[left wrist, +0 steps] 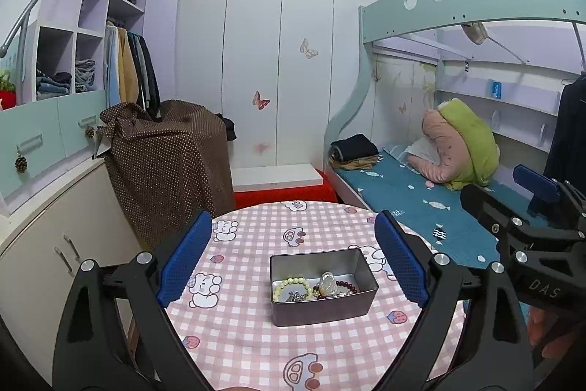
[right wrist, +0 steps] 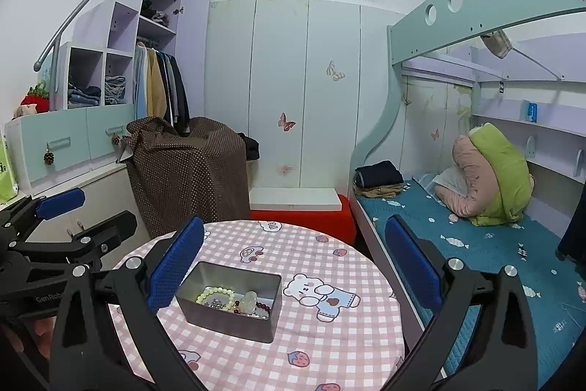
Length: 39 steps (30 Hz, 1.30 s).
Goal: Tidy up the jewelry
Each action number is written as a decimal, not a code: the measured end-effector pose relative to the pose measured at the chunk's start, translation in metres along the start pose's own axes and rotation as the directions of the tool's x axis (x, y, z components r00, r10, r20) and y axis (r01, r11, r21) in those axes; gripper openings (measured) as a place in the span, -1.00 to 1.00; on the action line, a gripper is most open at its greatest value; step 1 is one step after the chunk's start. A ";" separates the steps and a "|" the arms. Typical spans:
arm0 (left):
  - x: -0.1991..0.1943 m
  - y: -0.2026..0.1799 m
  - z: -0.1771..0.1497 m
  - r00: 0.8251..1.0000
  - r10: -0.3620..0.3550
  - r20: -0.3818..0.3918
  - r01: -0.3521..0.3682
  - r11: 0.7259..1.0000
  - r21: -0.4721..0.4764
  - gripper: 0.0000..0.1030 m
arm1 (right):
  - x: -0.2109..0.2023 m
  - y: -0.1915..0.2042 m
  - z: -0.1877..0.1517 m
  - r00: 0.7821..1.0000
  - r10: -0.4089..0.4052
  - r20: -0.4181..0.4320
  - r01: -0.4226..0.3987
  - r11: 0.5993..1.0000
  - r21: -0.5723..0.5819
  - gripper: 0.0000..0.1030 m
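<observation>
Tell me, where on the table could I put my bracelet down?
Bare checked cloth lies right of the metal tin and along the table's far edge. The tin's inside is crowded with beads.

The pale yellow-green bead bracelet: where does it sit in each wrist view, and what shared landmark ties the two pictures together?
Left wrist: the bead bracelet lies in the left part of the metal tin, lower centre, between the open left gripper fingers.
Right wrist: the bracelet lies in the tin, left of centre, beside the open right gripper's left finger.
Shared landmark: the tin on the checked tablecloth.
</observation>
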State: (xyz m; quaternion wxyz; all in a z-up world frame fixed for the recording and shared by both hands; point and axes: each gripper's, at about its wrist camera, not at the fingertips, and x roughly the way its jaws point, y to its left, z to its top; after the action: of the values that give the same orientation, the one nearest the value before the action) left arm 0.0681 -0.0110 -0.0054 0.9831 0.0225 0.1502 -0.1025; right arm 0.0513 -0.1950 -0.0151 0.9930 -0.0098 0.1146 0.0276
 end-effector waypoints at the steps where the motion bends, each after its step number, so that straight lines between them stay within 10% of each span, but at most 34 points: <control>1: 0.000 0.000 0.000 1.000 -0.001 -0.002 0.001 1.000 0.000 0.76 | -0.002 0.000 0.000 1.000 -0.001 -0.001 0.001 1.000 0.001 0.85; 39: -0.010 -0.003 0.000 0.999 0.042 -0.002 -0.042 0.999 0.000 0.76 | -0.007 0.001 -0.004 1.000 0.023 -0.009 -0.023 1.000 -0.008 0.86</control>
State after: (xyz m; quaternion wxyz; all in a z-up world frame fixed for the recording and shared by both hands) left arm 0.0584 -0.0119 -0.0027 0.9848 0.0257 0.1507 -0.0818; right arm 0.0436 -0.1941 -0.0170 0.9920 -0.0127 0.1189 0.0397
